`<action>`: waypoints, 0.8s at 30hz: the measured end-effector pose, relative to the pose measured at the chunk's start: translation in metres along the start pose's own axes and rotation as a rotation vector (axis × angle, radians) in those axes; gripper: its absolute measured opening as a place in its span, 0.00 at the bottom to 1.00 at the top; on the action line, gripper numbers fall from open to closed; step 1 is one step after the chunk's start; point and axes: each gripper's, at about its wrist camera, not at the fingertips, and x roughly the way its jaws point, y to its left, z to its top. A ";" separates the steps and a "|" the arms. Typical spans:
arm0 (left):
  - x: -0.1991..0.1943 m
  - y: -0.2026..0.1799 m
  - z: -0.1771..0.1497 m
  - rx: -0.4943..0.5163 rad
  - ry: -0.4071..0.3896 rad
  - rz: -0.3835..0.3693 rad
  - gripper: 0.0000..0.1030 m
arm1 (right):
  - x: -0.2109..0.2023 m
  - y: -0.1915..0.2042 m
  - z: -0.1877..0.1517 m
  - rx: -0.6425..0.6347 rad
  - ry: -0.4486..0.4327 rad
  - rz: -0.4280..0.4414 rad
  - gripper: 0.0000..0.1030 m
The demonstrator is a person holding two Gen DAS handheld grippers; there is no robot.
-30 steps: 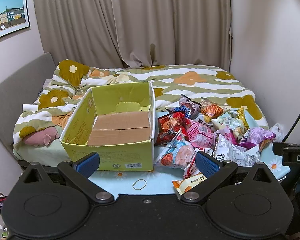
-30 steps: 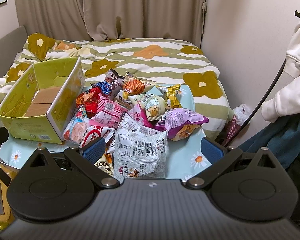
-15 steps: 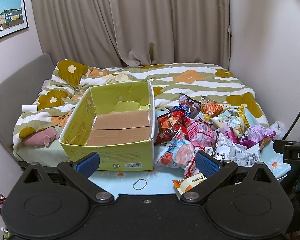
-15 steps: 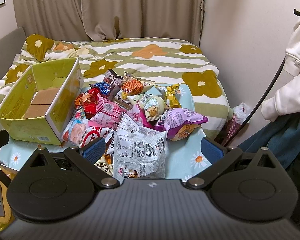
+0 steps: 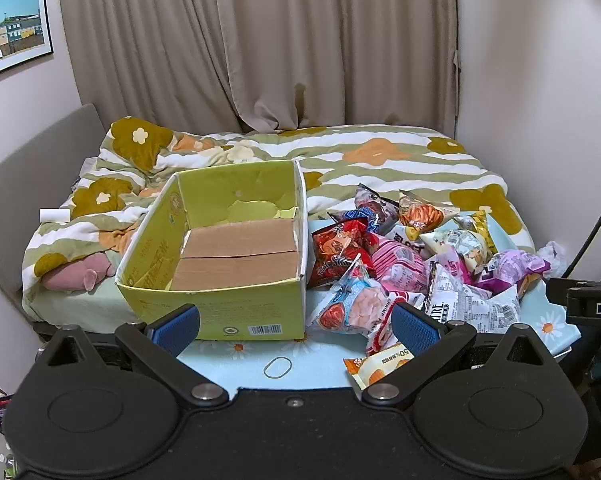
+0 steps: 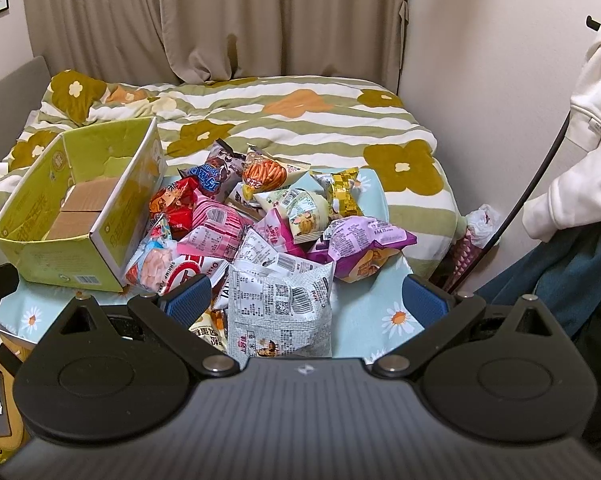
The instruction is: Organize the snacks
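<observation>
Just ahead of the wide-open, empty right hand-held gripper [image 6: 306, 300] lies the grey-white snack packet [image 6: 280, 312], nearer than the left hand-held gripper [image 5: 296, 324], equally spread and empty.

One open cardboard box [image 5: 220, 280], nothing in it, and one rubber band [image 5: 277, 367] on the table in front of it. Snack bags [image 6: 268, 216] beside the box: I count roughly a dozen, but they overlap so the exact number isn't certain; distinct ones include one red bag [image 5: 338, 250], one purple bag [image 6: 364, 246], one gold-checked bag [image 6: 342, 192], one grey-white bag [image 6: 280, 312], one orange-stick bag [image 6: 266, 172]. Also one framed picture [image 5: 10, 26] on the wall, and two grippers, one left [image 5: 296, 322] and one right [image 6: 306, 298].
</observation>
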 end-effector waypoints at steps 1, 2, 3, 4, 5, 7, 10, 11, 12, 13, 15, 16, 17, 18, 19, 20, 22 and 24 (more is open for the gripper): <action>0.000 0.000 0.000 0.001 -0.001 -0.002 1.00 | 0.000 0.000 0.000 0.001 0.000 0.000 1.00; 0.000 0.001 0.000 0.002 -0.001 -0.003 1.00 | 0.000 -0.001 0.000 0.002 0.000 0.000 1.00; -0.001 0.001 0.000 0.003 -0.001 -0.005 1.00 | 0.000 -0.001 0.000 0.003 0.000 0.000 1.00; -0.001 0.001 0.000 0.004 -0.001 -0.006 1.00 | 0.000 -0.001 0.000 0.003 0.000 0.000 1.00; 0.000 0.001 0.000 0.004 -0.001 -0.008 1.00 | 0.000 0.000 0.000 0.004 0.000 0.000 1.00; 0.000 0.002 0.001 0.003 -0.002 -0.014 1.00 | 0.000 -0.001 0.000 0.004 0.000 0.001 1.00; 0.001 0.004 0.003 0.005 0.009 -0.041 1.00 | -0.001 0.000 0.000 0.003 0.002 -0.014 1.00; 0.002 0.004 0.004 0.009 0.013 -0.055 1.00 | 0.000 0.000 0.000 0.007 0.009 -0.014 1.00; 0.003 0.004 0.005 0.018 0.012 -0.073 1.00 | -0.001 -0.005 0.000 0.015 0.012 -0.013 1.00; 0.005 0.004 0.006 0.032 0.011 -0.094 1.00 | -0.001 -0.007 0.000 0.021 0.017 -0.013 1.00; 0.012 0.004 0.007 0.061 0.013 -0.142 1.00 | 0.000 -0.010 -0.001 0.030 0.021 -0.010 1.00; 0.017 0.003 0.006 0.082 0.016 -0.176 1.00 | 0.002 -0.011 -0.002 0.036 0.025 -0.008 1.00; 0.023 0.003 0.006 0.099 0.023 -0.207 1.00 | 0.004 -0.013 -0.004 0.046 0.031 -0.007 1.00; 0.028 0.001 0.004 0.115 0.030 -0.234 1.00 | 0.007 -0.017 -0.006 0.058 0.040 -0.008 1.00; 0.035 -0.001 0.002 0.141 0.039 -0.273 1.00 | 0.009 -0.019 -0.007 0.066 0.048 -0.008 1.00; 0.041 -0.002 0.001 0.162 0.045 -0.303 1.00 | 0.013 -0.021 -0.008 0.073 0.058 -0.010 1.00; 0.057 -0.010 -0.004 0.217 0.065 -0.361 1.00 | 0.017 -0.026 -0.013 0.071 0.064 -0.015 1.00; 0.073 -0.021 -0.009 0.275 0.088 -0.394 1.00 | 0.027 -0.031 -0.018 0.055 0.081 -0.011 1.00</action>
